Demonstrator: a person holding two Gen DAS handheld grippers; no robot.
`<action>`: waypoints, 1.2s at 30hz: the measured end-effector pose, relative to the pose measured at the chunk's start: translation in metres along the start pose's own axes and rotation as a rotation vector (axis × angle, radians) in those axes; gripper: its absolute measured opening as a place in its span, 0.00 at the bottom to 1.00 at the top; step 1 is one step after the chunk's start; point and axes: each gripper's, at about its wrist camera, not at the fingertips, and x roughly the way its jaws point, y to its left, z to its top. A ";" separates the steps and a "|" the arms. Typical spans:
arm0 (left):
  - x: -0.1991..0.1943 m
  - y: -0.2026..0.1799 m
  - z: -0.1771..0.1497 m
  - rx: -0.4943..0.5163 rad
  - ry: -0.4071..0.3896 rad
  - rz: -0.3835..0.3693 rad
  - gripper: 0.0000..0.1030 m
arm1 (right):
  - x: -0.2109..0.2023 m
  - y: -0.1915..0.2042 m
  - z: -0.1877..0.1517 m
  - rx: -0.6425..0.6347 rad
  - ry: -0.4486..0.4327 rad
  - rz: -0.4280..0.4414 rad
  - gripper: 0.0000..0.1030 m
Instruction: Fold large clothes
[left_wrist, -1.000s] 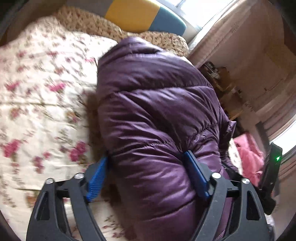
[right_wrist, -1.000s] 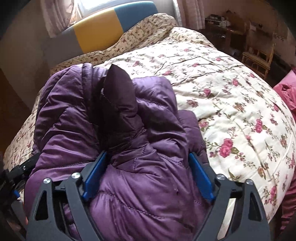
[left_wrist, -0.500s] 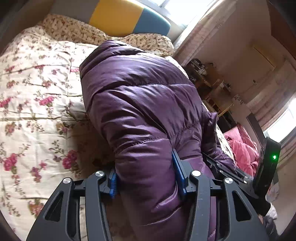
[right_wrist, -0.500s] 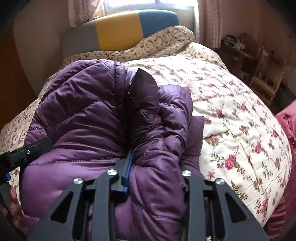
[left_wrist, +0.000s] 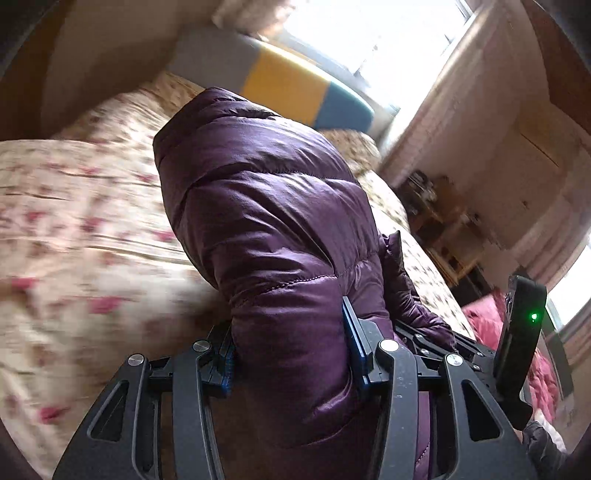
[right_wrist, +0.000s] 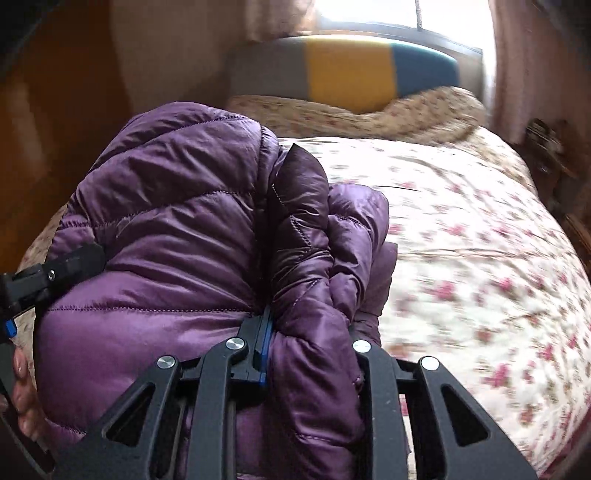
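A folded purple puffer jacket (left_wrist: 266, 206) is bundled above a bed with a floral quilt (left_wrist: 74, 229). My left gripper (left_wrist: 290, 354) is shut on the near left edge of the jacket; a thick fold fills the gap between its blue pads. In the right wrist view the jacket (right_wrist: 166, 229) shows as a bulky stack with a dark collar flap on top. My right gripper (right_wrist: 310, 347) is shut on the jacket's near right fold. The left gripper's body (right_wrist: 48, 277) shows at the far left. The right gripper's body (left_wrist: 517, 332) shows at the right of the left wrist view.
A grey, yellow and blue headboard (right_wrist: 351, 66) and a floral pillow (right_wrist: 369, 114) lie at the far end under a bright window. A wooden nightstand with clutter (left_wrist: 436, 206) stands right of the bed. Pink fabric (left_wrist: 491, 325) lies low at the right.
Both grippers closed from open onto the jacket's near folds. They then lifted and tilted up with the bundle; the quilt is motion-blurred now.
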 end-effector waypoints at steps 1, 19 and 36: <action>-0.012 0.011 -0.001 -0.009 -0.011 0.020 0.45 | 0.003 0.012 -0.001 -0.014 0.003 0.012 0.20; -0.006 0.072 -0.043 -0.205 0.038 0.345 0.66 | 0.058 0.069 -0.024 -0.098 -0.006 -0.049 0.30; -0.022 0.055 -0.035 -0.158 -0.002 0.459 0.68 | 0.037 0.055 -0.016 -0.031 -0.031 -0.029 0.63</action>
